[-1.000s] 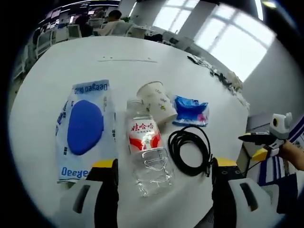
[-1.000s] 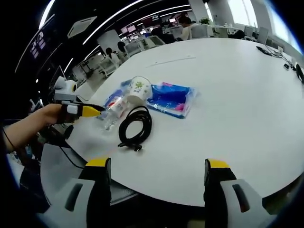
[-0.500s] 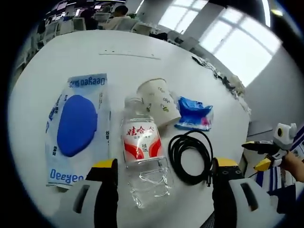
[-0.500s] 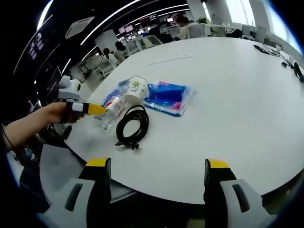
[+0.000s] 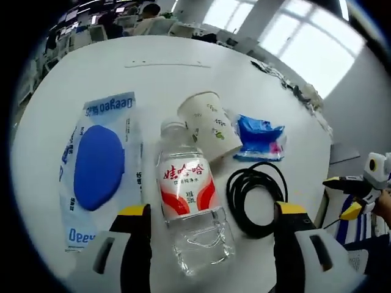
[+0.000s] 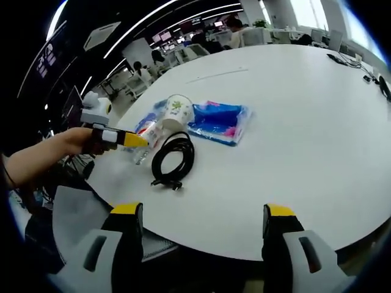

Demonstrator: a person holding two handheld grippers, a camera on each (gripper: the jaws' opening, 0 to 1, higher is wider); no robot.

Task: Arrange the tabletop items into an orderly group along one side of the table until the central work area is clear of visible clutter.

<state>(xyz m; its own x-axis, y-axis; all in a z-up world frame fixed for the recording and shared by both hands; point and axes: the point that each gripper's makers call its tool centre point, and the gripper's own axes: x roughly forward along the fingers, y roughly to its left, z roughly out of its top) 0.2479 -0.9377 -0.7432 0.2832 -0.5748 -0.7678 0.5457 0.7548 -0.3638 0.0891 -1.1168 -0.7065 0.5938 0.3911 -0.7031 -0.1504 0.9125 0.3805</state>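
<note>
A clear plastic bottle (image 5: 186,195) with a red label lies on the white table (image 5: 153,79), its base between the jaws of my left gripper (image 5: 212,210), which stands open and apart from it. A paper cup (image 5: 209,125) lies on its side just beyond the bottle. Right of the cup sits a blue tissue pack (image 5: 259,135), with a coiled black cable (image 5: 256,198) near it. A blue and white wipes packet (image 5: 98,165) lies to the left. My right gripper (image 6: 203,210) is open over the table edge, short of the cable (image 6: 173,160), cup (image 6: 177,112) and tissue pack (image 6: 217,122).
A hand holds the left gripper (image 6: 116,137) at the bottle (image 6: 145,143). The right gripper (image 5: 360,189) shows beyond the table's edge. Small clutter (image 5: 287,91) lies along the far rim. Desks and seated people stand beyond. A grey surface (image 6: 79,213) sits below the table edge.
The left gripper has come closer to the bottle, whose base now lies between its open jaws. The right gripper has barely moved. No item has shifted on the table.
</note>
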